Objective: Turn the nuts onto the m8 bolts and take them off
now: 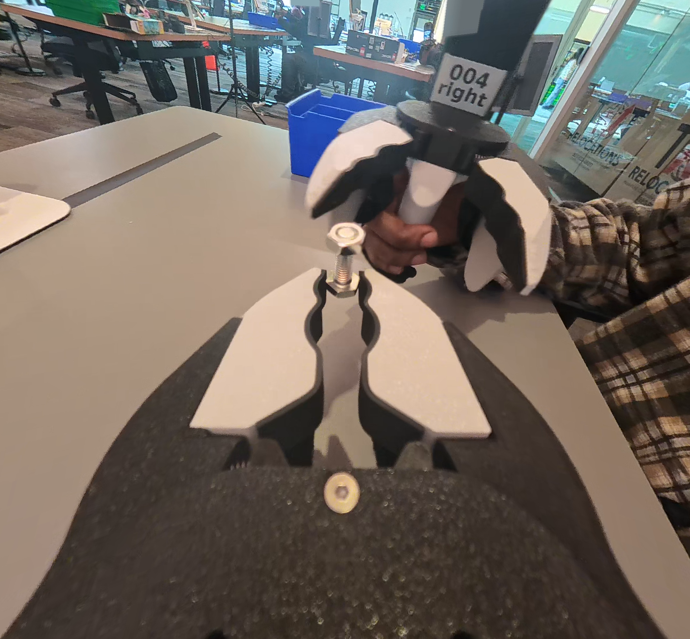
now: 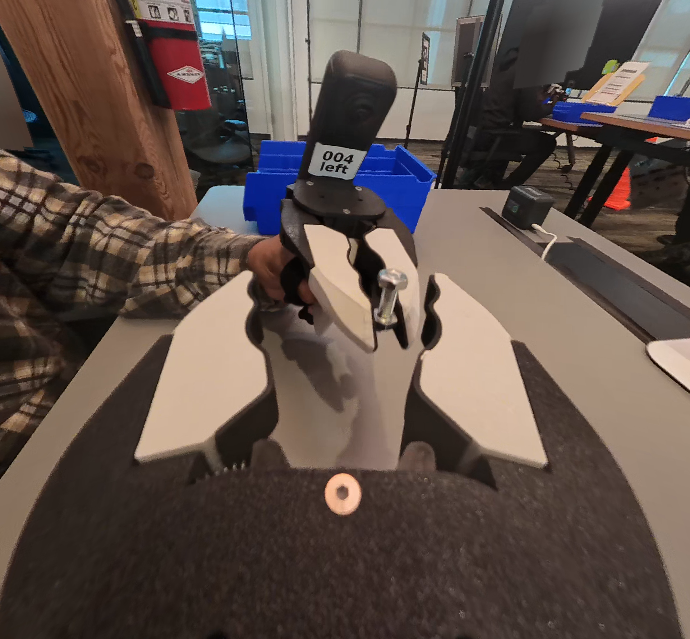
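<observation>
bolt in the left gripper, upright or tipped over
Upright. The bolt stands head up, and the left gripper is shut on the nut at its lower end. The right gripper is open.

Open office: desks [image 1: 112, 29], office chairs [image 1: 89, 72], monitor [image 2: 582, 23].

Lots of matt plastic, one bit of shiny metal

We saw a bright, glossy metal bolt [image 1: 342, 256] with a matching nut [image 1: 342, 287], pinched by the left gripper [image 1: 341, 281], whose smooth matt pale plates sat on grainy black plastic. The table [image 1: 149, 247] looked smooth, matt grey; the bin [image 2: 403, 188] glossy blue plastic; the sleeve [image 2: 112, 247] soft plaid cloth.
</observation>
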`<state>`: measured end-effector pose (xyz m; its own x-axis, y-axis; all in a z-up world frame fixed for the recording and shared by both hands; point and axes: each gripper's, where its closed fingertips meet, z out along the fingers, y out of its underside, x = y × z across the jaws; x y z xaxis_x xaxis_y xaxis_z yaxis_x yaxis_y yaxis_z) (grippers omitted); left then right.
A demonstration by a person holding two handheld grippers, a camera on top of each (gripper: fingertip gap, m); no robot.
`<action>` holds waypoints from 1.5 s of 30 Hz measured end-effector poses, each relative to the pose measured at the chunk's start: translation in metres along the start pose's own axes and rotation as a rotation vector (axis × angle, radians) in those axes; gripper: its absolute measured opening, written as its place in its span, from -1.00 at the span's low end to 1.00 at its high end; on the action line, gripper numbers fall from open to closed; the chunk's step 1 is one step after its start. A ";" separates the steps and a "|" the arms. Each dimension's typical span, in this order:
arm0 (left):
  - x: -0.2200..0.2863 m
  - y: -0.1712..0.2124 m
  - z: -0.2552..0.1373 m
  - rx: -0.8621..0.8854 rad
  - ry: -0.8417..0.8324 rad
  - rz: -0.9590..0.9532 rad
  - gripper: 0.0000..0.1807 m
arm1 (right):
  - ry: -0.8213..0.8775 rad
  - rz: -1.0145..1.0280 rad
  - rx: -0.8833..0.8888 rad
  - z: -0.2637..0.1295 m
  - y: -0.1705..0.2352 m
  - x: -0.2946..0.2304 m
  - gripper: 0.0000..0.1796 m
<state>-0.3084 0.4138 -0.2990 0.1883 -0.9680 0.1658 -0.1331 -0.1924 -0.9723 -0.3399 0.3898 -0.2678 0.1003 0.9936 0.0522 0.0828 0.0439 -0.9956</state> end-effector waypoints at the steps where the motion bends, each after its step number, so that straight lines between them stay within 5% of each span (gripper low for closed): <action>1: 0.002 0.001 0.002 -0.008 0.005 0.006 -0.83 | -0.014 -0.002 -0.006 0.005 0.002 -0.001 -0.05; 20: 0.008 0.010 0.006 -0.096 0.032 -0.023 -0.83 | -0.048 -0.038 -0.036 -0.015 0.009 -0.010 -0.21; 25: 0.014 0.011 0.009 -0.104 0.055 -0.019 -0.83 | -0.065 -0.026 -0.027 -0.002 0.007 -0.010 -0.07; 30: 0.013 0.007 0.004 -0.085 0.049 -0.024 -0.83 | -0.088 -0.051 -0.016 -0.020 0.005 -0.021 -0.25; 35: 0.020 0.006 0.007 -0.089 0.075 -0.012 -0.83 | -0.068 -0.013 0.003 -0.007 0.003 -0.011 -0.03; 41: 0.021 0.002 0.004 -0.073 0.079 -0.011 -0.83 | -0.103 -0.038 0.004 -0.021 0.002 -0.023 -0.18; 45: 0.024 0.004 0.007 -0.078 0.095 -0.018 -0.83 | -0.092 -0.006 0.031 -0.012 -0.002 -0.016 -0.05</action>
<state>-0.2973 0.3910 -0.2998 0.0990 -0.9745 0.2013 -0.2063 -0.2180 -0.9539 -0.3300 0.3725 -0.2654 0.0084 0.9986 0.0521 0.0524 0.0516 -0.9973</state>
